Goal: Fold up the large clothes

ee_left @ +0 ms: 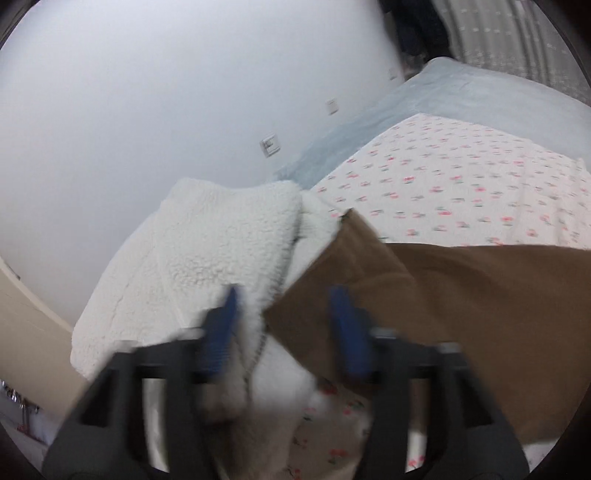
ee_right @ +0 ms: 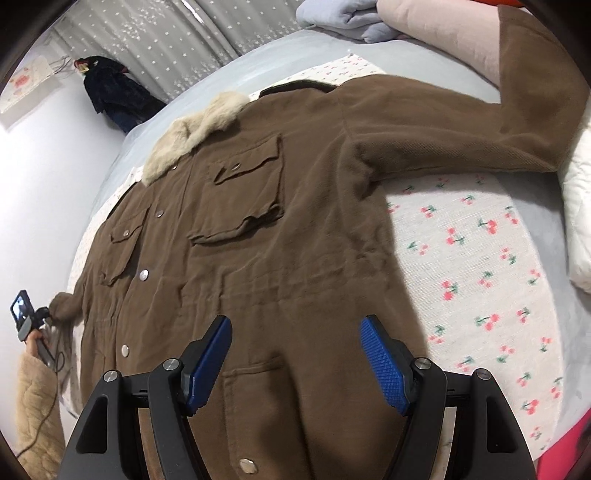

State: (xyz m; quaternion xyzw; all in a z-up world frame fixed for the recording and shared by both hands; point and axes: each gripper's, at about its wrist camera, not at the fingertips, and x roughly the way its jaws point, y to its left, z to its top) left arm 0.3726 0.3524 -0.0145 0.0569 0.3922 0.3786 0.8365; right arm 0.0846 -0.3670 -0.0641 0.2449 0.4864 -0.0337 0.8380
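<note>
A large brown coat (ee_right: 295,229) with a cream fur collar (ee_right: 192,136), flap pockets and snap buttons lies spread front-up on a cherry-print sheet (ee_right: 480,266). Its right sleeve (ee_right: 480,122) stretches to the far right. My right gripper (ee_right: 295,332) is open and empty, hovering over the coat's lower front. In the left wrist view, my left gripper (ee_left: 284,299) is open over the coat's brown sleeve end (ee_left: 369,258) and its white fleece lining (ee_left: 207,254). That view is motion-blurred. The left gripper also shows far left in the right wrist view (ee_right: 48,314), beside the other sleeve cuff.
The bed has a pale blue cover (ee_left: 424,96) under the cherry sheet (ee_left: 443,184). Folded blue and pink bedding (ee_right: 369,22) lies at the head. A white pillow or quilt (ee_right: 580,221) sits at the right edge. A white wall (ee_left: 147,110) with sockets and dark hanging clothes (ee_right: 114,96) are at left.
</note>
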